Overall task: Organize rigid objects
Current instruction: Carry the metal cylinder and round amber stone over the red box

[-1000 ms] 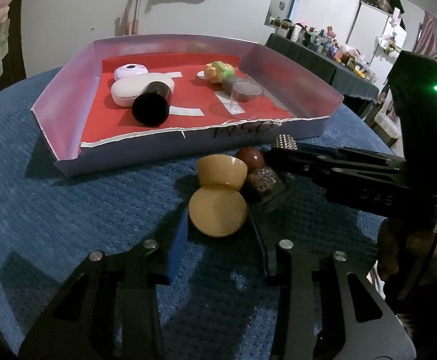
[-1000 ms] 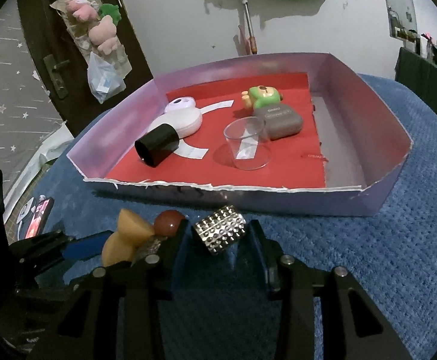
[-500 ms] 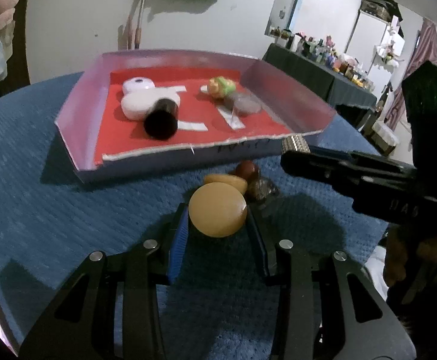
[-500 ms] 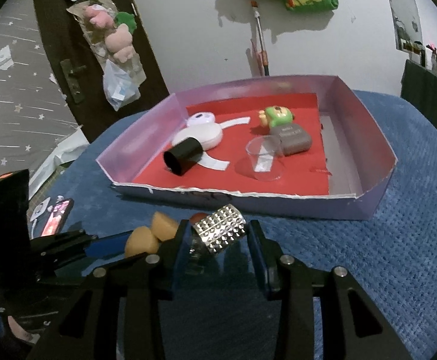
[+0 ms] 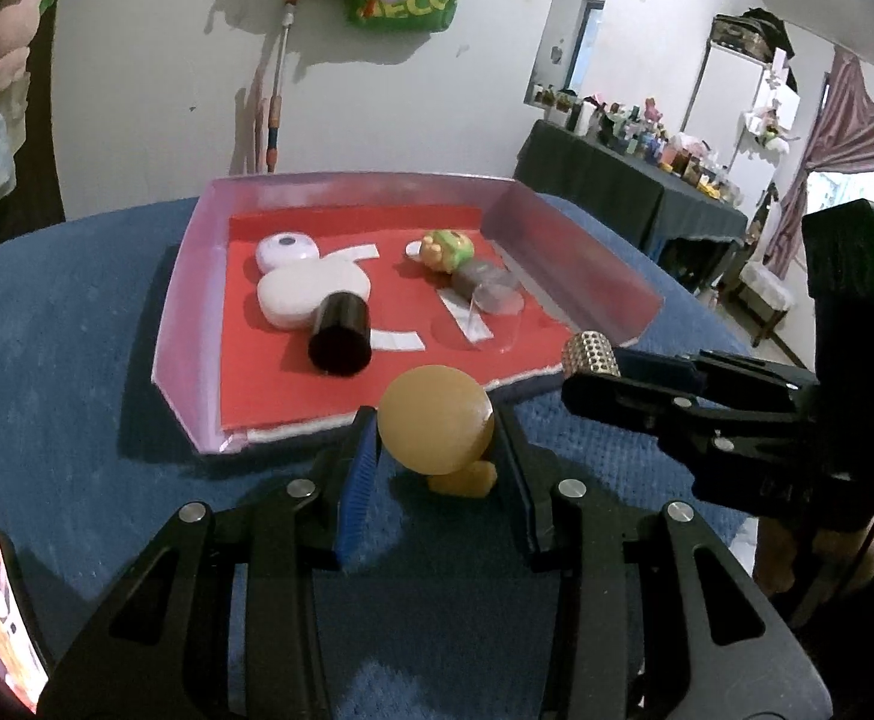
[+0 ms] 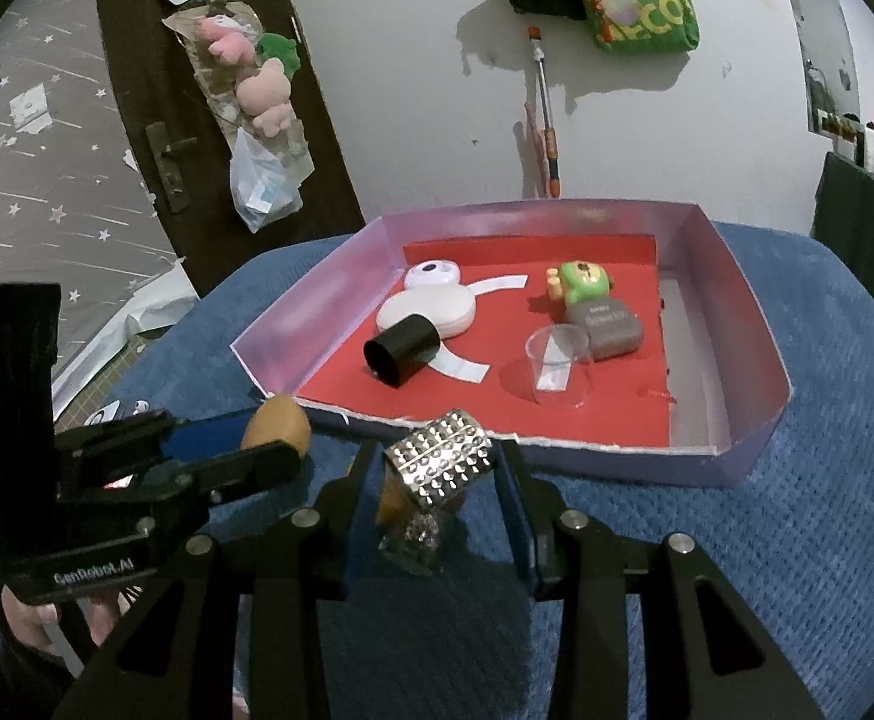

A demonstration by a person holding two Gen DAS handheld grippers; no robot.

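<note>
Lifting since earlier: my left tongs [image 5: 434, 441] clamp the tan hourglass piece [image 5: 434, 427] | right tongs [image 6: 437, 474] clamp the studded cylinder [image 6: 439, 465] | both raised off the blue surface [image 5: 77, 360] | the piece's lower half is hidden.

I work in a lived-in home room — plush toys [image 6: 251, 69] hang on the door [image 6: 209, 120], bottles [image 5: 647, 132] crowd a side table [image 5: 629, 192].

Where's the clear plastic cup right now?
The clear plastic cup stands inside the purple-walled tray, toward its front right on the red liner, touching the grey case.
</note>
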